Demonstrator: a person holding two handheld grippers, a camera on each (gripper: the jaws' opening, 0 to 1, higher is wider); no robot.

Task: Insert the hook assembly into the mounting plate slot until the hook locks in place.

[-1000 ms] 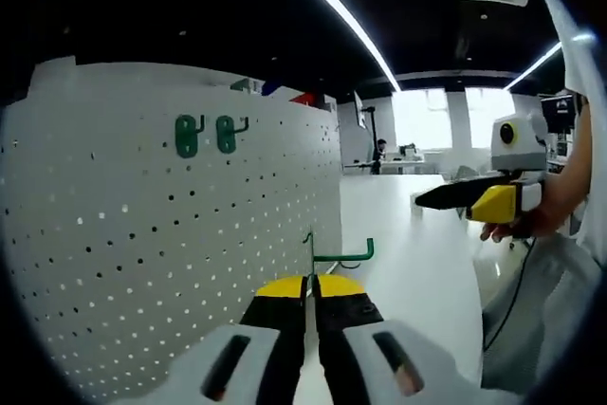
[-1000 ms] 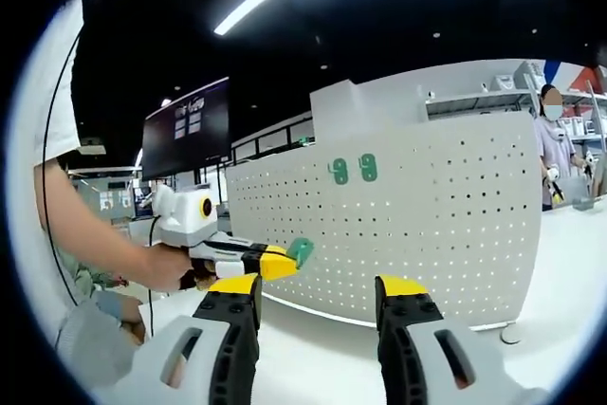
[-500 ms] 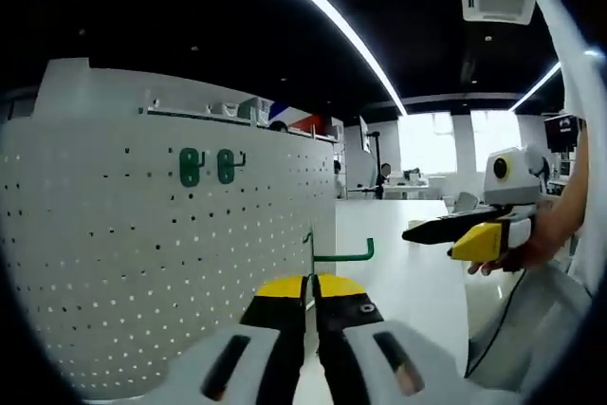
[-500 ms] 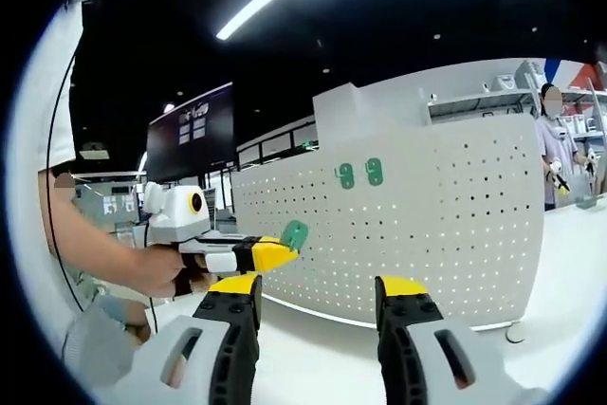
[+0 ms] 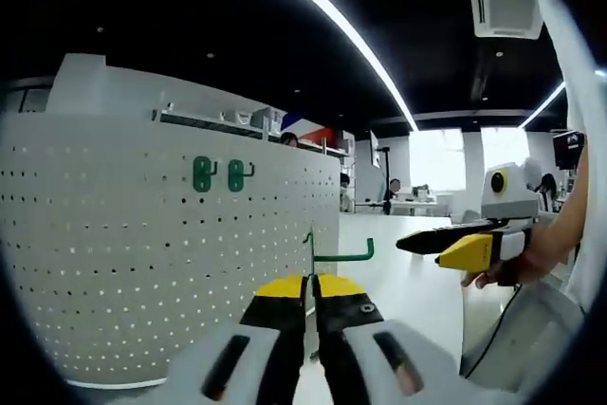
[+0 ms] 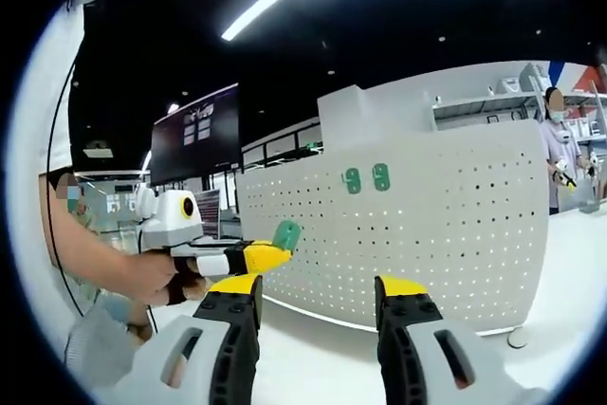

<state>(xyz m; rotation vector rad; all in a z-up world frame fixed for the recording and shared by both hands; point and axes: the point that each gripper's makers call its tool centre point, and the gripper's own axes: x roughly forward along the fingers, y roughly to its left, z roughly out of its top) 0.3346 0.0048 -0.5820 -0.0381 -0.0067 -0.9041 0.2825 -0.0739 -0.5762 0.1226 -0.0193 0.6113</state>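
Left gripper: jaws clamped on green hook, centre frame.
Right gripper: jaws wide, empty.
Pegboard: right edge beside hook, apart.

Left claw: jaws pressed together on the green hook.
Hook: apart from the white pegboard.
Pegboard: two green hooks mounted high.
Right claw: held by a hand, at right.

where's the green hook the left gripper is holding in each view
Left gripper view: the green metal hook stands low at centre, clamped in the left gripper.
Right gripper view: its green backplate shows left of centre, at that gripper's tip.
Shared landmark: two green hooks mounted on the white pegboard.
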